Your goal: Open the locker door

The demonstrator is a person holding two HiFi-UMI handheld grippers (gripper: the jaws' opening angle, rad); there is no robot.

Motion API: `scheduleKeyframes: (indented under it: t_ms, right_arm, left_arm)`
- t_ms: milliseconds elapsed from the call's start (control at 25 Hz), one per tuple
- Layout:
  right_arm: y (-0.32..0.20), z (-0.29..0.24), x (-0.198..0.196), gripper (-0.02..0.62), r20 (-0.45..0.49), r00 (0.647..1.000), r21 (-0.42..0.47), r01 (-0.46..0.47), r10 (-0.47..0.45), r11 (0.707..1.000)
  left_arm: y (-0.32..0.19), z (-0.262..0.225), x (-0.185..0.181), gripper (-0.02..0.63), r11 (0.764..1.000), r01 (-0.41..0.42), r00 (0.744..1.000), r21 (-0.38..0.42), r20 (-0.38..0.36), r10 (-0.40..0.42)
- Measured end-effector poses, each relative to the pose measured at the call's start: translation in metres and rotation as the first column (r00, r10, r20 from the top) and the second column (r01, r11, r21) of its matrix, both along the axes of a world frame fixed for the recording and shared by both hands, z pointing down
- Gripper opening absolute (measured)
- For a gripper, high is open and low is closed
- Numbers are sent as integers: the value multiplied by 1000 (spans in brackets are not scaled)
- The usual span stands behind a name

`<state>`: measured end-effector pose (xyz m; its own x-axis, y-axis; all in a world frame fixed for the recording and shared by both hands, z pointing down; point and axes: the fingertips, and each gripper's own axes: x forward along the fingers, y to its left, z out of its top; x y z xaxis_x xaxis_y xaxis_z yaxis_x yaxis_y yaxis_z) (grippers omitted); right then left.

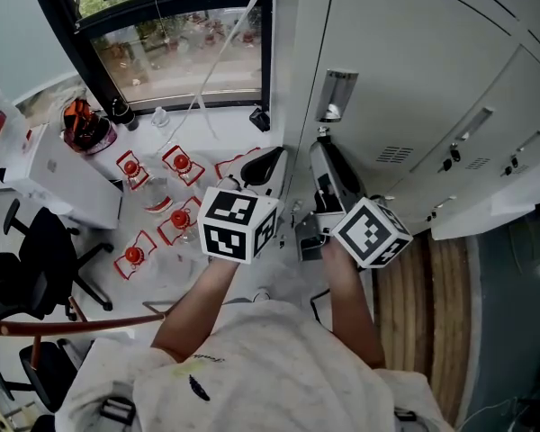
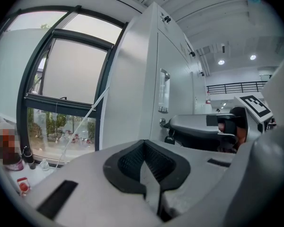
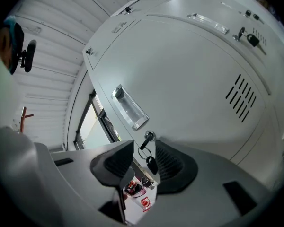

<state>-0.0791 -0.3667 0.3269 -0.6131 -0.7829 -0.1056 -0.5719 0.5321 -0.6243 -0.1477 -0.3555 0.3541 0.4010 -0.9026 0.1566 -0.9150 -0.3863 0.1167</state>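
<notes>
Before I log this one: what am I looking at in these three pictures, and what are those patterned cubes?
A person holds tongs in each hand; the patterned cubes belong to them. One picture looks down from the person's head; the other two look along each pair of tongs. The left tongs are shut and empty. The right tongs stand open, with a key hanging from the lock of the locker door between them, unpinched. Small red-and-white items lie on the floor.
</notes>
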Motion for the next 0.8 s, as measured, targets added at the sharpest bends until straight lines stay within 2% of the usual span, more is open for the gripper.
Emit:
scheduleKeyframes:
  t_ms: [160, 400, 800]
  right_arm:
    - [-6, -1, -2, 117, 73, 997, -31, 4, -1, 1000]
    - [-11, -6, 3, 69, 210, 978, -58, 9, 3, 998]
    - [-13, 0, 5, 63, 383, 921, -164, -9, 72, 986]
  left_arm:
    - [-2, 1, -7, 5, 1000, -3, 1000, -1, -5, 3]
    - [-6, 1, -12, 5, 1000, -20, 1000, -6, -14, 20]
    - [-12, 3, -17, 5, 998, -65, 997, -14, -40, 64]
